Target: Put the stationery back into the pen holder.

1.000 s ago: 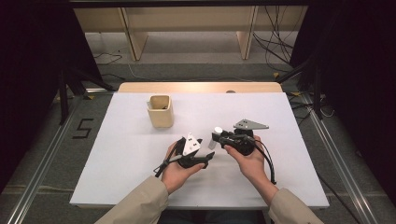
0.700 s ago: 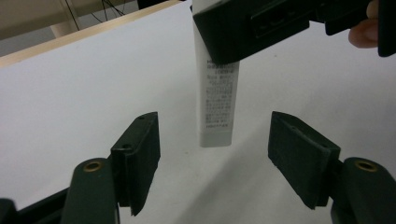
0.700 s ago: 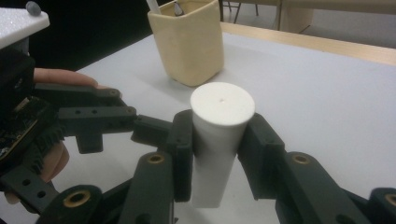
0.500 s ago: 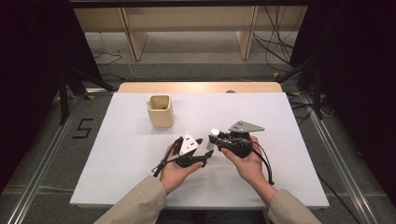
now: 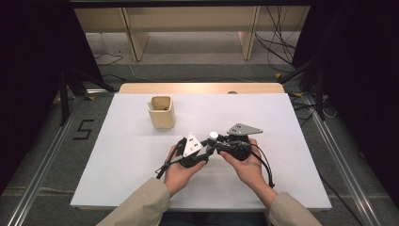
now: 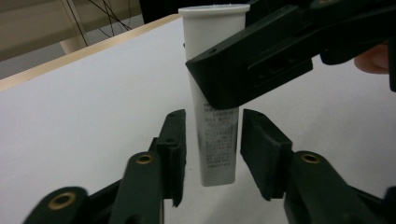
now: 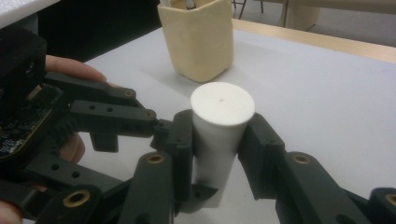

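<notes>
Since the earlier frame my two hands are sitting a little closer together over the near middle of the desk (image 5: 117,141), and the jaws of my left hand-held gripper (image 6: 212,140) have just been closing around the lower end of the white tube (image 6: 215,93). They are narrowing but not yet pressing: I am seeing a slim gap on each side between the pads and the tube. My right hand-held gripper (image 7: 218,140) is clamping the tube just under its flat round cap, holding it upright with the crimped end pointing down. So the tube's long axis is running vertically, straight ahead of my left jaws and between them. The beige cup (image 5: 162,111) is standing well apart, farther back on the desk.
</notes>
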`<state>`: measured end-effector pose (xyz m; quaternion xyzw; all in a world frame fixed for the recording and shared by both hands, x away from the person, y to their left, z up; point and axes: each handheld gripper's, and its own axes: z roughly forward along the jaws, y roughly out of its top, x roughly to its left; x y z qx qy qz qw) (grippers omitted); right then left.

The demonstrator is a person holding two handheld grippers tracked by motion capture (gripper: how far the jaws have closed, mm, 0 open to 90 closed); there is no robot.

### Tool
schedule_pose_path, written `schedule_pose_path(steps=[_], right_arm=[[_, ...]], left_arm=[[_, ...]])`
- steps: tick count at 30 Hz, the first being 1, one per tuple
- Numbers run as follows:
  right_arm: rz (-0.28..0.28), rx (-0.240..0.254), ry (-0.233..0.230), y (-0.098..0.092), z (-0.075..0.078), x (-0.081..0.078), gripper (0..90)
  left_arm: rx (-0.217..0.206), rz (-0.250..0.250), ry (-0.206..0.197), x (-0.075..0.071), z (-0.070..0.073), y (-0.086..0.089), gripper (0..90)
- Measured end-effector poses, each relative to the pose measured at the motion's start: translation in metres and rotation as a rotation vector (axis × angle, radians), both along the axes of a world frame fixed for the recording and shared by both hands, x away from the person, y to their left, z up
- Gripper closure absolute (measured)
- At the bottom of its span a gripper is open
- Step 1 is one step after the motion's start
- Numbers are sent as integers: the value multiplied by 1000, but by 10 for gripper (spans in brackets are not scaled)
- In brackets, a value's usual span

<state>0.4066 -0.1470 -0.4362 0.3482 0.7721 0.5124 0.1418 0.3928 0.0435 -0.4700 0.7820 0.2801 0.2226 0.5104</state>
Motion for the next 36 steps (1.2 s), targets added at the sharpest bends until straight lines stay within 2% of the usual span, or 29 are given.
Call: schedule_pose_path(steps=[2,6,7,10,14,19,24,27,36], right_arm=[[2,5,0,1,0,0,671],[-1,25,7,0,0,0,649],[1,41,11,-1,1,0,580],[-23,80,0,-5,5,0,459],[-48,114,-33,-15,11,0,359],[-79,66,-19,-25,7,2,316],[-93,-19,-6,-30,2,6,282],[-99,-41,0,-34,-1,7,281],[-115,-85,12,-46,-9,5,265]], left_arm=[[-8,12,-3,-1,0,-1,689],[-2,24,11,0,1,0,704],[-4,28,16,1,1,1,705],[-5,48,31,4,2,8,706],[-37,88,42,10,6,21,706],[-59,136,17,18,18,39,706],[-82,188,-16,27,35,58,706],[-101,228,-28,36,44,72,706],[-102,325,-73,63,65,102,706]])
